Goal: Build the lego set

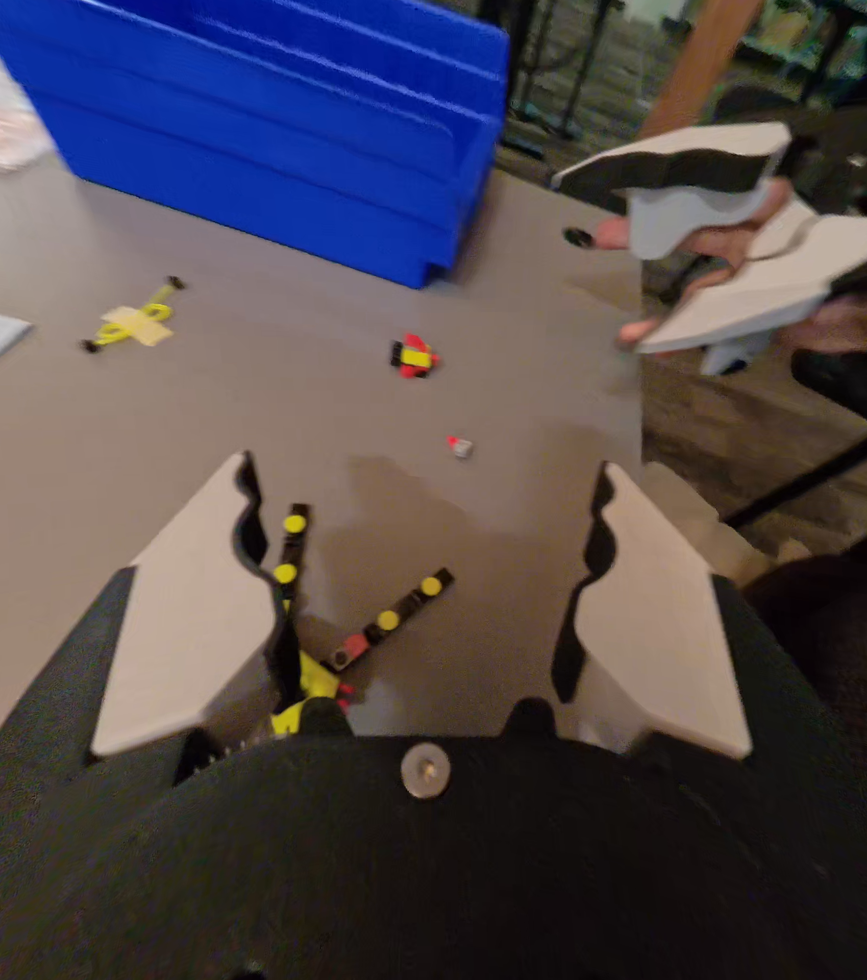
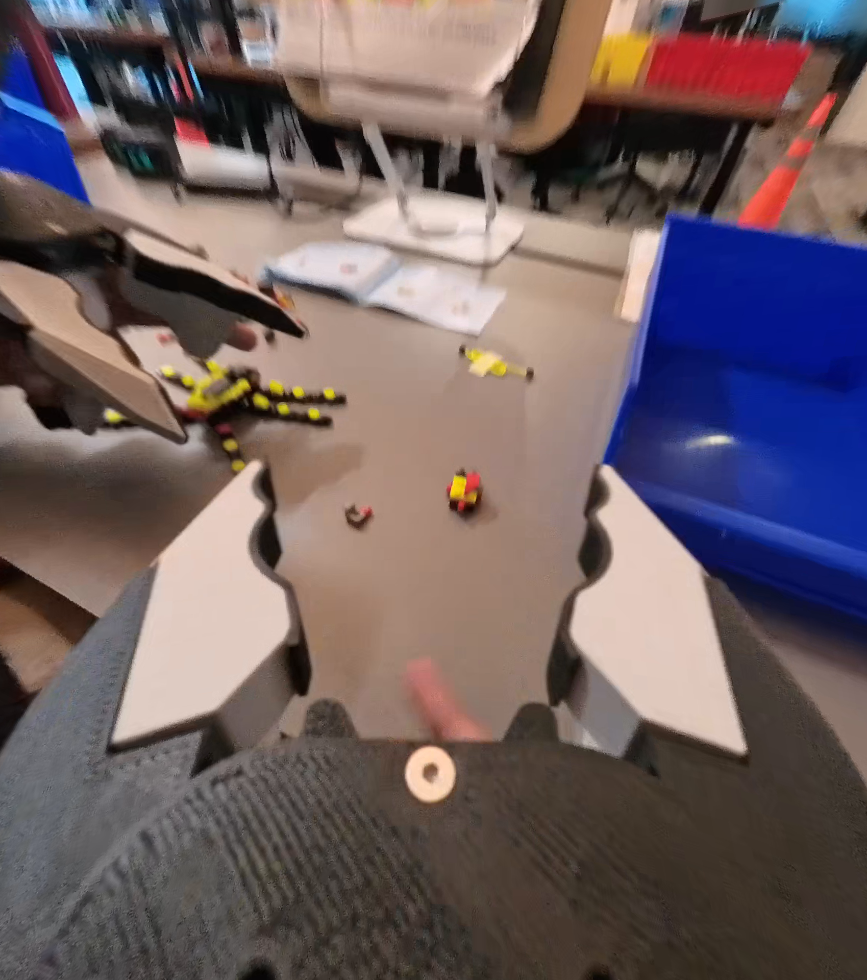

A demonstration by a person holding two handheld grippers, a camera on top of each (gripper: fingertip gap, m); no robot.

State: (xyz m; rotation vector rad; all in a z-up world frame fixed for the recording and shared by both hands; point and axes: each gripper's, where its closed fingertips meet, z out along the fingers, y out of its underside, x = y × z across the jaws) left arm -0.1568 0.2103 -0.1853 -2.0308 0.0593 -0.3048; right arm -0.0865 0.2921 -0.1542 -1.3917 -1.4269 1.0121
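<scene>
The black and yellow lego spider (image 2: 240, 403) lies on the surface (image 2: 420, 583) under the left gripper (image 1: 423, 477), whose fingers are open and empty. The right gripper (image 2: 431, 477) is open too. The spider's thin legs look easy to snap off, so its yellow middle seems safest to hold
</scene>
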